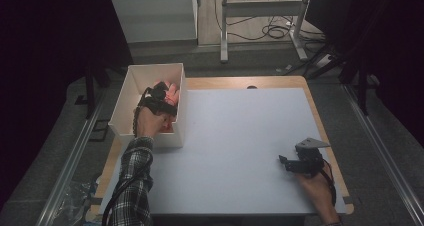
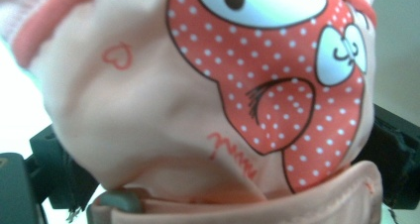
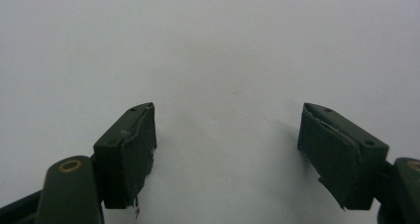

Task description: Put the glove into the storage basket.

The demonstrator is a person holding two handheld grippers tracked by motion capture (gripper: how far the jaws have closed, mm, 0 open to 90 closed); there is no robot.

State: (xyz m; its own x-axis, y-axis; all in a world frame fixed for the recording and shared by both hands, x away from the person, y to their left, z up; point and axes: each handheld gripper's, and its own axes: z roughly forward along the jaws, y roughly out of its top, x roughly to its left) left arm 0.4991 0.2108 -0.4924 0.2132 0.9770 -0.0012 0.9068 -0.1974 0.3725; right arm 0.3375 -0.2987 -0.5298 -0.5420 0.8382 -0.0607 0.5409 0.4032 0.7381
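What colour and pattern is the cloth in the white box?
Pale pink cloth with a red, white-dotted cartoon print; clearest in the left gripper view.

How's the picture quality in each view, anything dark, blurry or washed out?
High view: dim, room edges nearly black, only the table and white box lit. Left gripper view: the pink printed cloth sits very close and soft-focused, background washed out. Right gripper view: evenly lit, jaws sharp, faint shadows beneath them.

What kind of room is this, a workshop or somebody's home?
Probably a lab or recording studio, not a home: a bare white table under bright light, dark curtains all round, loose cables on the floor behind, and a hand-held gripper resting on the table.
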